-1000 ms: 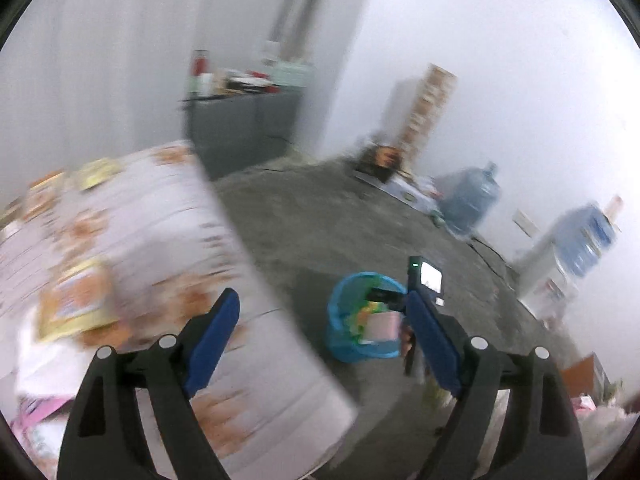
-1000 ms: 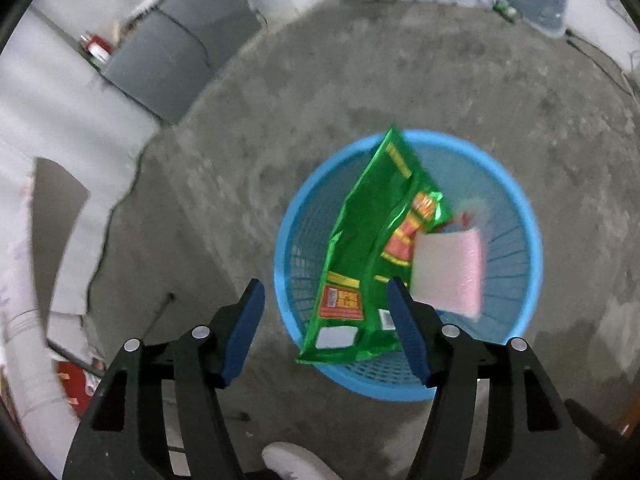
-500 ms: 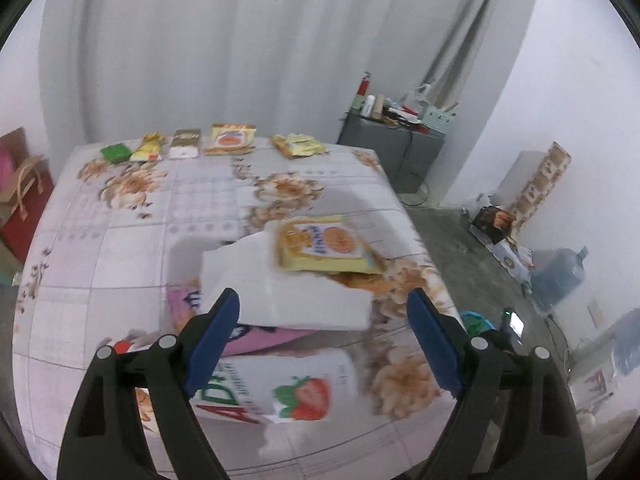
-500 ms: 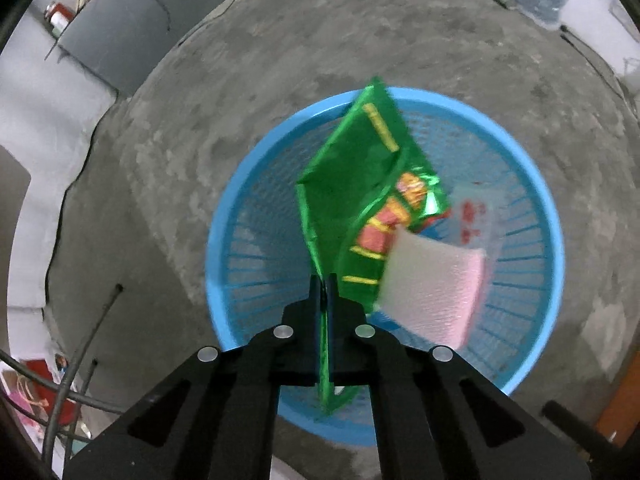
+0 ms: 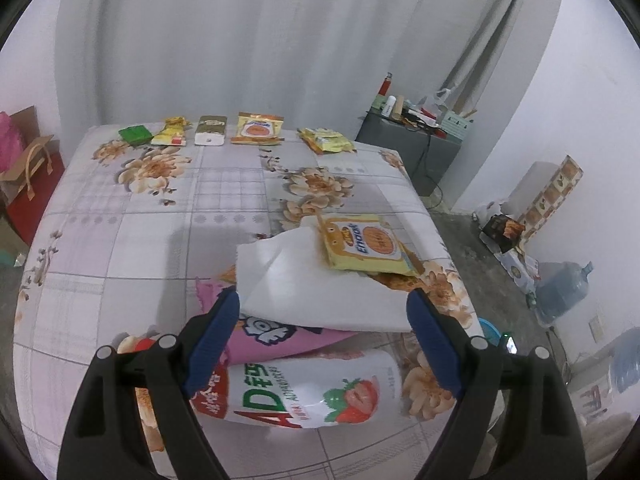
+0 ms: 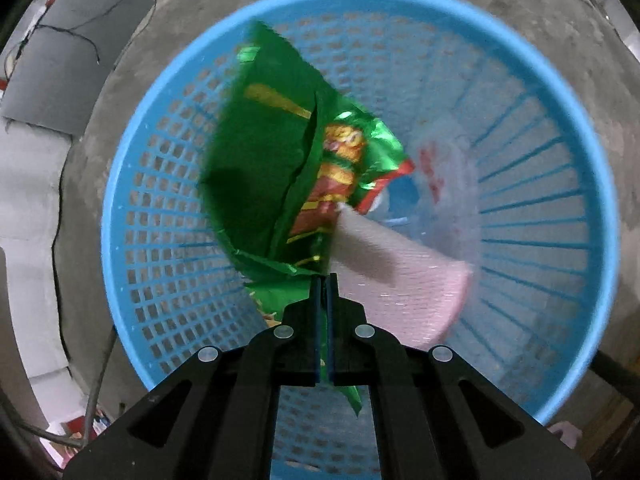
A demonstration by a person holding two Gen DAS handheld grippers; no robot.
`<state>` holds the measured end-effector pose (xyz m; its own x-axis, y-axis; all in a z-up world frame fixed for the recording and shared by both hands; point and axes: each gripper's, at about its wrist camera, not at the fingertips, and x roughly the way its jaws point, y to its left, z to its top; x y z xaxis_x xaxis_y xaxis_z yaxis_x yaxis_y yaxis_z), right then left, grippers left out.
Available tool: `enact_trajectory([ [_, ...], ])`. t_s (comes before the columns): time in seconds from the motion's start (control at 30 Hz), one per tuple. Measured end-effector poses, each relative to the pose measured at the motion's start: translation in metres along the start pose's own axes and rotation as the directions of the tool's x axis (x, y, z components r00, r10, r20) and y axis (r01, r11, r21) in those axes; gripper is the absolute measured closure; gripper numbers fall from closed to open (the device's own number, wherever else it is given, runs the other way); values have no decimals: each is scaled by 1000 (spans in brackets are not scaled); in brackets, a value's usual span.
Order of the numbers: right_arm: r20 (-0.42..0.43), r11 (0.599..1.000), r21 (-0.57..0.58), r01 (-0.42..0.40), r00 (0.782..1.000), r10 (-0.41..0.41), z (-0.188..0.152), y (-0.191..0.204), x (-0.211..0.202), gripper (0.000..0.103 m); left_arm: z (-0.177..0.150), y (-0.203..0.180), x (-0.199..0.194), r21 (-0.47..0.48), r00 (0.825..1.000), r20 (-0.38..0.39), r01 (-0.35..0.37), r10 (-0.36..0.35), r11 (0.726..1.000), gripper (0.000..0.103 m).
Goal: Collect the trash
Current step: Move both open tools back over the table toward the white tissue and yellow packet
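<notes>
My left gripper (image 5: pixel 323 300) hangs open over the near right part of the floral table (image 5: pixel 140 240). Below its jaws lie a white paper sheet (image 5: pixel 312 280), a pink wrapper (image 5: pixel 280 340) and a strawberry "AD" pack (image 5: pixel 312 392). On the sheet's far corner rests a yellow Enaak packet (image 5: pixel 364 244). Several more packets line the far edge, among them an orange one (image 5: pixel 258 130). My right gripper (image 6: pixel 324 278) points down into the blue basket (image 6: pixel 107 232), shut on the edge of a green snack bag (image 6: pixel 260 160). A pink pad (image 6: pixel 400 280) lies beside the bag.
The blue basket (image 5: pixel 490 330) stands on the concrete floor just past the table's right edge. A grey cabinet (image 5: pixel 412 148) stands behind the table, water jugs (image 5: pixel 564 288) along the right wall, and a red bag (image 5: pixel 28 184) to the left. Cables (image 6: pixel 60 200) run beside the basket.
The left view swung from the floor and basket round to the table top. My right jaws shut on the green bag's edge and sank deeper into the basket.
</notes>
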<state>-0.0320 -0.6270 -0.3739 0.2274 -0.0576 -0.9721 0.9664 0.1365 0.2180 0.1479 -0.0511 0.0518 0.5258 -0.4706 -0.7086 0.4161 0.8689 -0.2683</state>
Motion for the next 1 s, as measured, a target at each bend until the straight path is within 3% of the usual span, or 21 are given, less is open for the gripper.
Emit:
enact_trajectory([
  [0.23, -37, 998, -47, 36, 999, -37, 13, 37, 26, 103, 1, 5, -10, 13, 999, 2, -36, 36, 999, 20],
  [0.4, -45, 1000, -14, -26, 999, 25, 21, 29, 16, 96, -1, 17, -10, -23, 999, 1, -51, 51, 998, 20],
  [0.43, -37, 999, -11, -50, 998, 50, 21, 24, 9, 93, -2, 19, -10, -32, 999, 1, -51, 51, 998, 20],
  [0.53, 22, 996, -22, -90, 996, 91, 15, 9, -19, 61, -2, 25, -10, -56, 999, 0, -42, 42, 998, 20],
  [0.83, 122, 982, -61, -176, 976, 182, -16, -14, -106, 47, -9, 36, -21, -90, 999, 33, 13, -10, 996, 20],
  [1.0, 218, 960, -137, -244, 938, 270, -41, 10, -186, 47, -18, 44, -29, -110, 998, 51, 35, -29, 993, 20],
])
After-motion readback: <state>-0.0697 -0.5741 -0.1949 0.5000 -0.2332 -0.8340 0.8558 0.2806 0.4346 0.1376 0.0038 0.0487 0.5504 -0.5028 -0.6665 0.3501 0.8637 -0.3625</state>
